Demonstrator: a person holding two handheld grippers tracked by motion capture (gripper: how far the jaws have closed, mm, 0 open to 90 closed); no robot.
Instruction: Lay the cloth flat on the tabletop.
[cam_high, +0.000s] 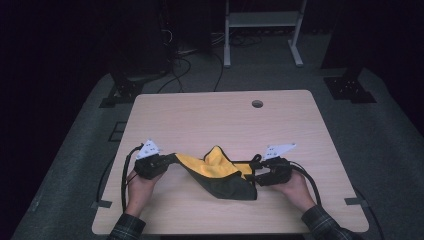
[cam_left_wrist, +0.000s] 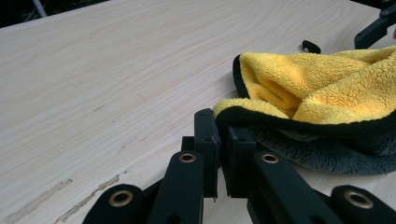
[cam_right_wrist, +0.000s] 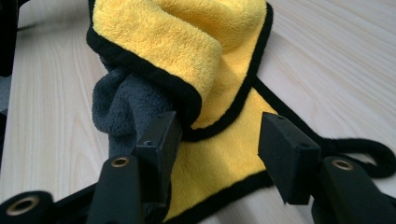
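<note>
A cloth (cam_high: 220, 167), yellow fleece on one side and dark grey on the other with black edging, lies bunched at the middle of the wooden table (cam_high: 215, 115). My left gripper (cam_high: 170, 159) holds its left corner: in the left gripper view the jaws (cam_left_wrist: 218, 140) are shut, with the black hem of the cloth (cam_left_wrist: 317, 88) pinched at their tips. My right gripper (cam_high: 252, 172) is at the cloth's right end. In the right gripper view it (cam_right_wrist: 219, 135) stands open, a yellow fold of the cloth (cam_right_wrist: 187, 46) lying between the pads without being pressed. A black hanging loop (cam_right_wrist: 373, 158) trails from that end.
A round cable hole (cam_high: 257, 103) sits near the table's far edge. A white metal frame (cam_high: 262, 20) and dark stands with cables are on the floor behind the table. Bare wood stretches beyond and in front of the cloth.
</note>
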